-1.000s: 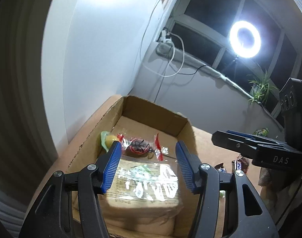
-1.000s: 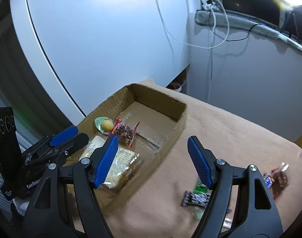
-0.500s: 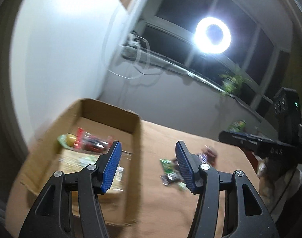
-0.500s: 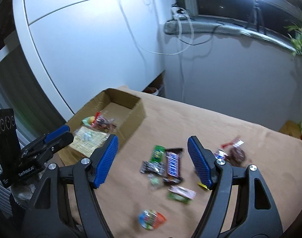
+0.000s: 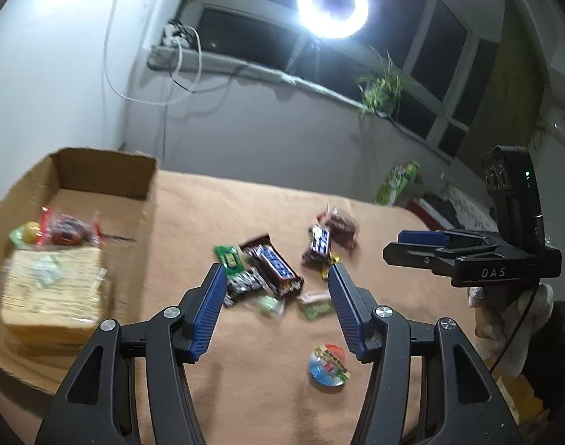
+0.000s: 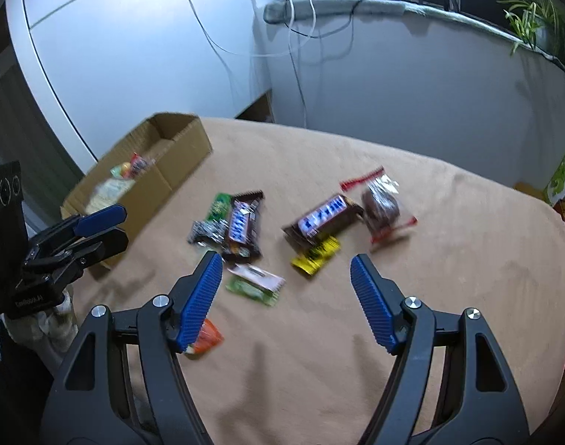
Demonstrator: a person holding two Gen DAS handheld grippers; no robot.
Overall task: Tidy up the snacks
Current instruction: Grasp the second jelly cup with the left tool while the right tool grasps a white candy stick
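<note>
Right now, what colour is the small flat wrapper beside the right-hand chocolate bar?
Yellow with dark print; the small wrapper shows best in the right wrist view.

So we've got the cardboard box (image 6: 160, 170) at the far left of the table (image 6: 449, 259), and everything else sits relative to that. Inside the box, a cracker pack (image 5: 52, 289) fills the near end, with a wrapped candy (image 5: 65, 231) and a small round sweet (image 5: 30, 230) just behind it. Right of the box lies a loose cluster: two chocolate bars (image 6: 243, 224), a few small packets (image 6: 254, 283) in front of them, and a bagged pastry (image 6: 380, 205) furthest from the box.
</note>
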